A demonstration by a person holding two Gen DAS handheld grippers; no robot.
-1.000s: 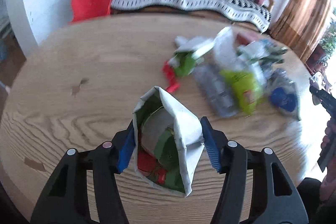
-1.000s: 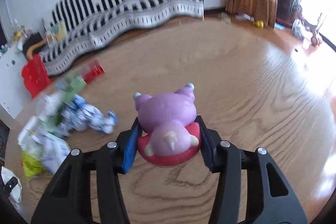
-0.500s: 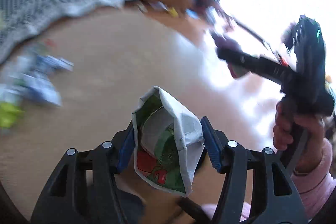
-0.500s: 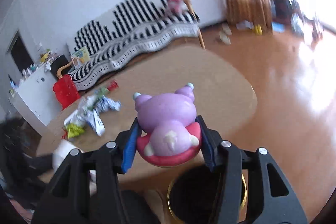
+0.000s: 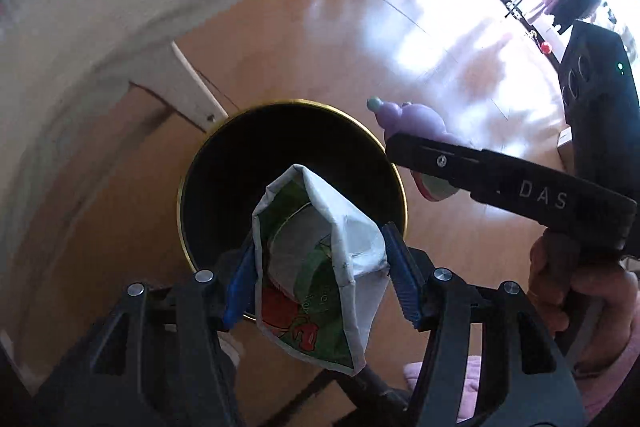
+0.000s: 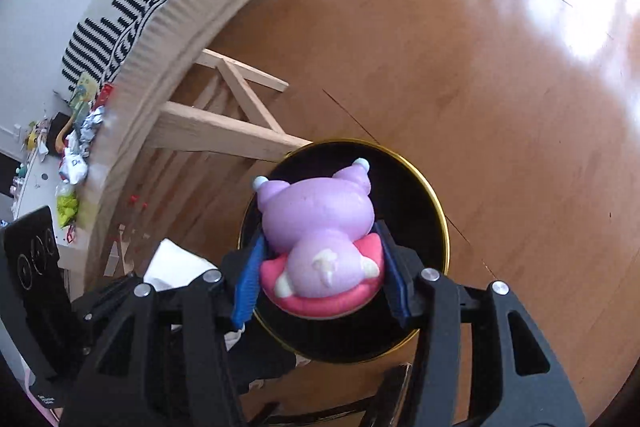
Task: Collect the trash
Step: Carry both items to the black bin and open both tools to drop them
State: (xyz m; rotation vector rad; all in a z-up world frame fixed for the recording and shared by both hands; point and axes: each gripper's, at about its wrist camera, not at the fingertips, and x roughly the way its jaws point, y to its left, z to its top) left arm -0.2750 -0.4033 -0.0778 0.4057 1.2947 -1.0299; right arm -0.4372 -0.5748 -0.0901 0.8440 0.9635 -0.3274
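Two claws, one bin, two pieces in hand. Left claw (image 5: 320,277) clamped on a carton (image 5: 320,267), both blue pads pressed against its sides, hanging over the near rim of the bin. Carton crushed, white-grey outside, torn open at the top, printed inside with green and a red fruit. Bin (image 5: 192,179) round, black inside, thin gold rim, standing on the wooden floor (image 5: 320,39) just beside the desk's leg (image 5: 188,95). To the right in the left view, right claw seen side-on, gripped by a hand (image 5: 580,291) in a pink sleeve.

Right claw (image 6: 320,275) shut on a toy (image 6: 316,227), pads tight against its pink base, held over the bin (image 6: 432,211). Toy soft and rounded, lilac body, two ears tipped pale blue, white paws and tail, pink cushion underneath. At the left edge of the right view, desk (image 6: 168,27) seen from below its rim, with several scraps of trash (image 6: 76,155) along its top: silvery foil, white wrappers, one lime-green bit; exact count unclear.
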